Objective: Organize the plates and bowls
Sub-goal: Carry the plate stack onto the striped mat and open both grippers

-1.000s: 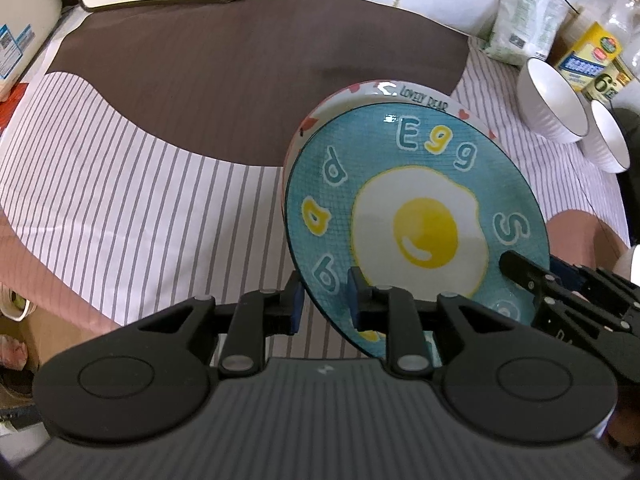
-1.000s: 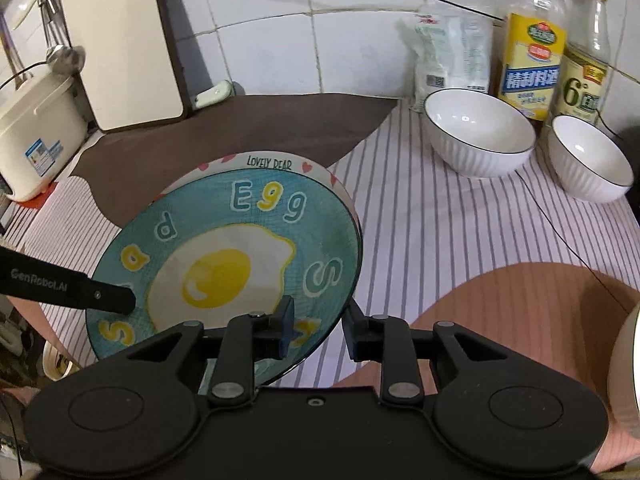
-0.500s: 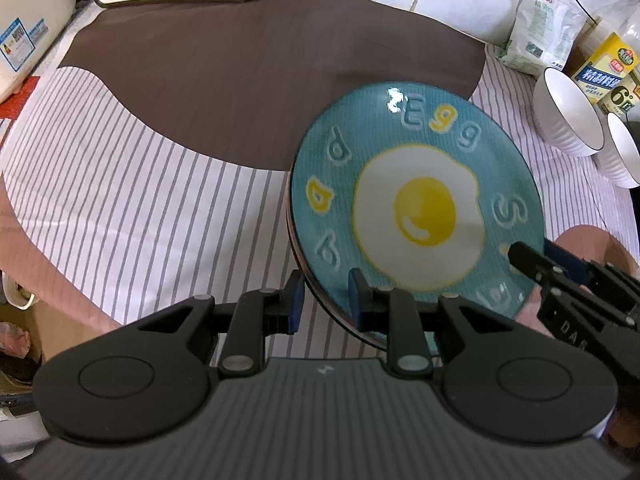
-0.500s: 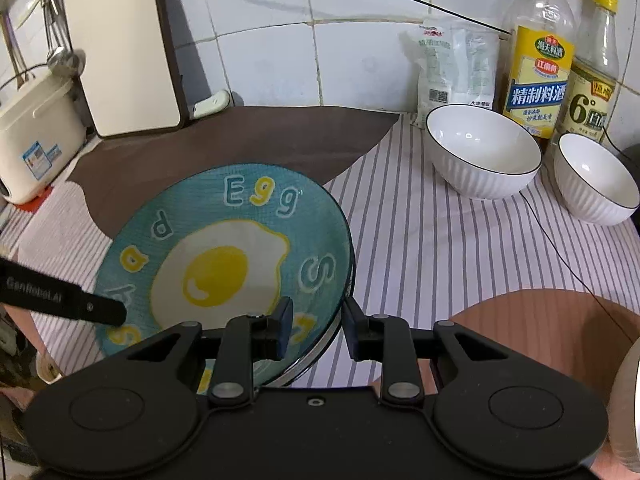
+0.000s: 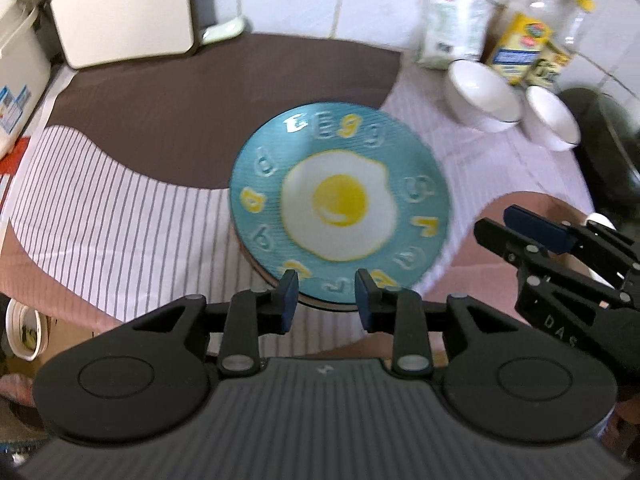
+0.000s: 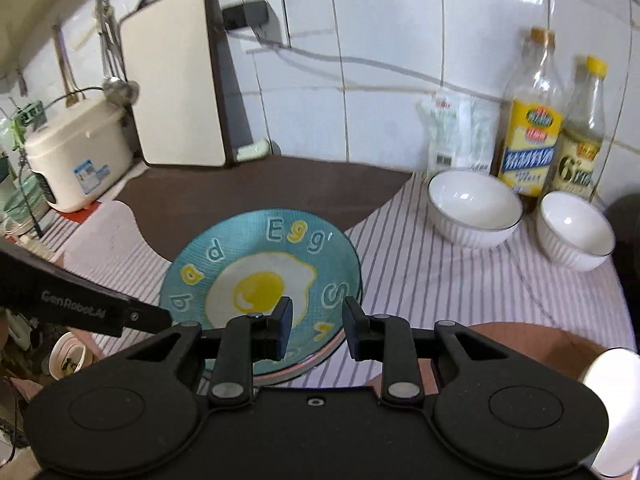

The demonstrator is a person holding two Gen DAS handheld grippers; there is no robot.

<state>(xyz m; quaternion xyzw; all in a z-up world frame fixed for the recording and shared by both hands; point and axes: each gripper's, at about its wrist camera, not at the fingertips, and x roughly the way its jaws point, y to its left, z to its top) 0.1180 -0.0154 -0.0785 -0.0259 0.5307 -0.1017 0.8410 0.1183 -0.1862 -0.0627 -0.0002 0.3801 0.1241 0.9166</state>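
Observation:
A blue plate with a fried-egg picture [image 5: 340, 200] [image 6: 260, 280] lies flat on top of another plate, whose pinkish rim [image 6: 316, 360] shows underneath, on the striped cloth. My left gripper [image 5: 326, 296] is open and empty, raised just in front of the plate's near edge. My right gripper [image 6: 316, 324] is open and empty above the plate's near right edge; it shows at the right of the left wrist view [image 5: 532, 232]. Two white bowls [image 6: 474, 208] [image 6: 574, 230] stand upright side by side at the back right.
Two bottles [image 6: 530, 120] [image 6: 580, 132] and a white bag [image 6: 458, 136] stand against the tiled wall behind the bowls. A white board [image 6: 176, 92] leans on the wall at back left, beside a rice cooker [image 6: 76, 156]. A dark object [image 5: 608, 140] sits at far right.
Both grippers have let go of the blue plate, which now lies flat on the other plate. Both have opened and pulled back and up.

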